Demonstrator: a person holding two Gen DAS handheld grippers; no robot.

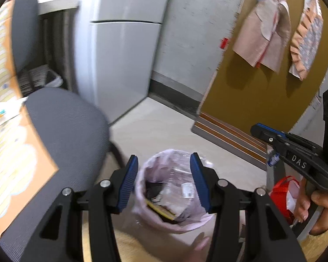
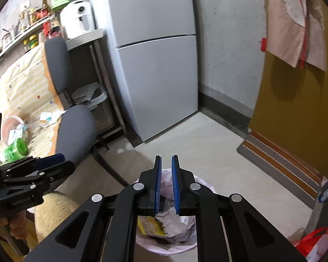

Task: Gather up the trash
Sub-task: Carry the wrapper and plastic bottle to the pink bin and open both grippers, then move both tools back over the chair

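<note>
A small trash bin lined with a pale pink bag (image 1: pixel 192 220) stands on the floor below both grippers; it also shows in the right wrist view (image 2: pixel 170 247). It holds crumpled wrappers and a yellow packet (image 2: pixel 149 226). My left gripper (image 1: pixel 164 183) is open and empty above the bin's mouth. My right gripper (image 2: pixel 166 185) hovers over the bin with its blue pads a narrow gap apart and nothing between them. More trash lies on the table (image 2: pixel 17 76): a green wrapper (image 2: pixel 15 149), a pink bowl (image 2: pixel 11 126) and paper scraps (image 2: pixel 49 116).
A grey office chair (image 1: pixel 70 131) stands left of the bin beside the table with the striped cloth. A white fridge (image 2: pixel 155 65) stands behind. A red bag (image 1: pixel 284 192) lies on the floor at the right, near a striped doormat (image 2: pixel 282 163) and a yellow door (image 1: pixel 262 83).
</note>
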